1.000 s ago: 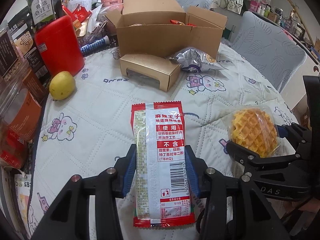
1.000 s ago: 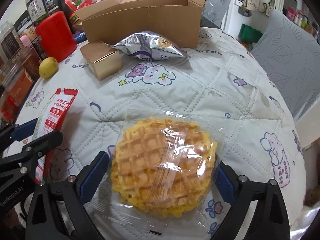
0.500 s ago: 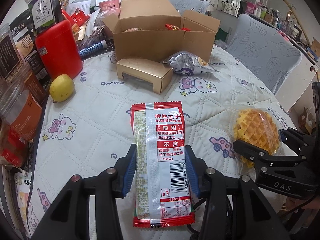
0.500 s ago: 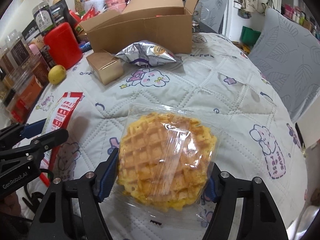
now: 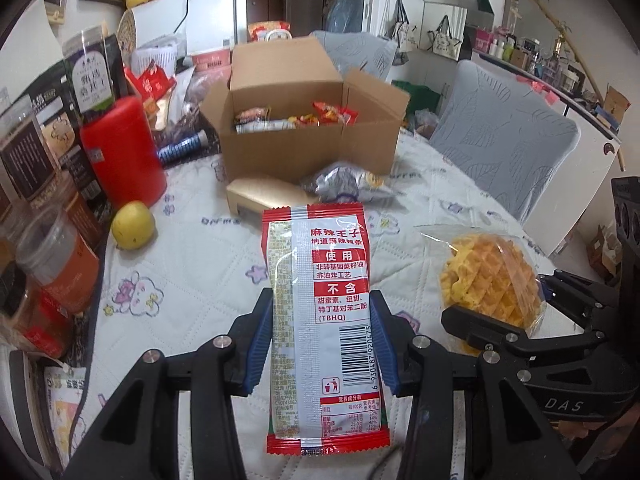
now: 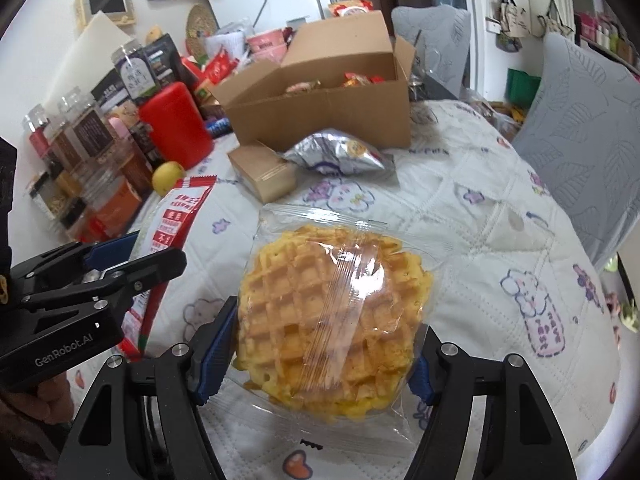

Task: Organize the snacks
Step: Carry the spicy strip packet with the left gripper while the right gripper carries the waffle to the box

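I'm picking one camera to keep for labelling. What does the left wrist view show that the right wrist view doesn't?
Only the left wrist view: the barcode and label of the red snack packet, held in the left gripper.
Only the right wrist view: the full face of the wrapped waffle, held in the right gripper.
Both: the open cardboard box holding snacks, the silver bag, the lemon.

The left gripper points steeply downward, its blue pads clamped on something flat. Just to its right, the right gripper, likewise tilted, has just closed on a wider load.
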`<state>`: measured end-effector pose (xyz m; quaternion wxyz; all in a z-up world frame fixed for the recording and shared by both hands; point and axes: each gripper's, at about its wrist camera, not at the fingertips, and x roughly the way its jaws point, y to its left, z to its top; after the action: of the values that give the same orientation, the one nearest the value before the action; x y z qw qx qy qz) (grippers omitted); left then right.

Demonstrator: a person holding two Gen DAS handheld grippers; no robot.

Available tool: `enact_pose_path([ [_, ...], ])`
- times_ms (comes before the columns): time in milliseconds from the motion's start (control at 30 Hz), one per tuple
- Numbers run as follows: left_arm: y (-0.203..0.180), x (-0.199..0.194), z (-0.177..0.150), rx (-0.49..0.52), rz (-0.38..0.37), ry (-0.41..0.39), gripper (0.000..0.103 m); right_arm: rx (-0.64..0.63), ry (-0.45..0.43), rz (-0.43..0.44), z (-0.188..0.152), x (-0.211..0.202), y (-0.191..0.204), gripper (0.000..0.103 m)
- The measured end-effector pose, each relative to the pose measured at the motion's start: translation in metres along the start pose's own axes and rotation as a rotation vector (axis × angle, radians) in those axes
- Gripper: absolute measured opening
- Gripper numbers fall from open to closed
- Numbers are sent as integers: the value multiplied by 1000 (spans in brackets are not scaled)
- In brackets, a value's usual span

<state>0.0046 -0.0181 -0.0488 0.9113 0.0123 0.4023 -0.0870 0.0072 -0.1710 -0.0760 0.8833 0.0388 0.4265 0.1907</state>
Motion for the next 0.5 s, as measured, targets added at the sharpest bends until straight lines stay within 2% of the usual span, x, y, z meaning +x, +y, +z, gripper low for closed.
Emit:
enact_pose_path([
  [133, -3, -14, 15, 15, -9, -57, 45, -30, -37, 30, 15, -11, 5, 72],
  [500, -4, -42, 61, 43, -8, -211, 45, -116, -159, 33, 67, -38, 10, 72],
])
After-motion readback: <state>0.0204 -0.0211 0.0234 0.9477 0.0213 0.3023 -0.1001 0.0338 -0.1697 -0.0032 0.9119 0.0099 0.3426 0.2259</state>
